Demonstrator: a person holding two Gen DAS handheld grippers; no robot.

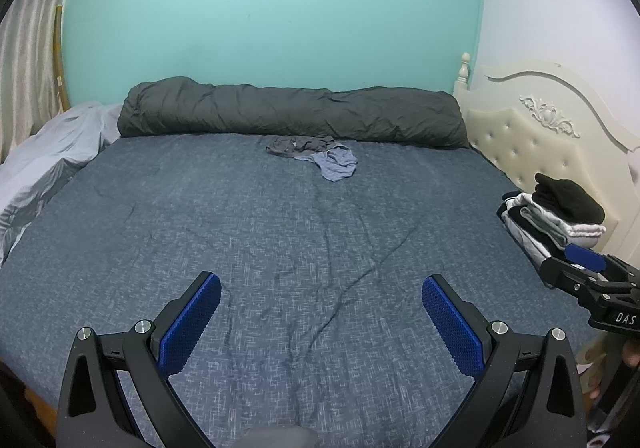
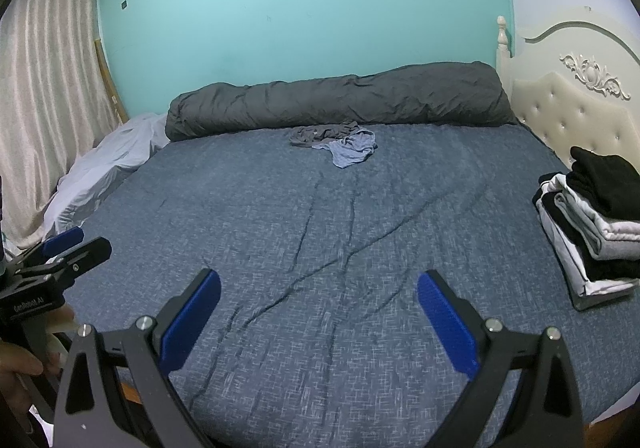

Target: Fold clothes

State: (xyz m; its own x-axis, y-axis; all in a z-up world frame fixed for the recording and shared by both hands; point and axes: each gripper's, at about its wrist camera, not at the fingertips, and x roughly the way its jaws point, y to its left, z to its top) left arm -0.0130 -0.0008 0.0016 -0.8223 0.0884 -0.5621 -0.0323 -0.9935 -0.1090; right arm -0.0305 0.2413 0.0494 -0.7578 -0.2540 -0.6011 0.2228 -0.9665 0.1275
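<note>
Left jaws: the left gripper stood spread wide and empty above the near part of the bed sheet.
Right jaws: the right gripper was likewise wide apart, holding nothing.
Clothes to fold: a crumpled blue garment and a grey one touching it lay far off, just before the rolled dark duvet.
Next step, judged: reach across, pinch the blue garment by two edge corners, drag it to open sheet and spread it flat.
Containers: none visible; the folded stack sat bare on the bed's right side.
</note>
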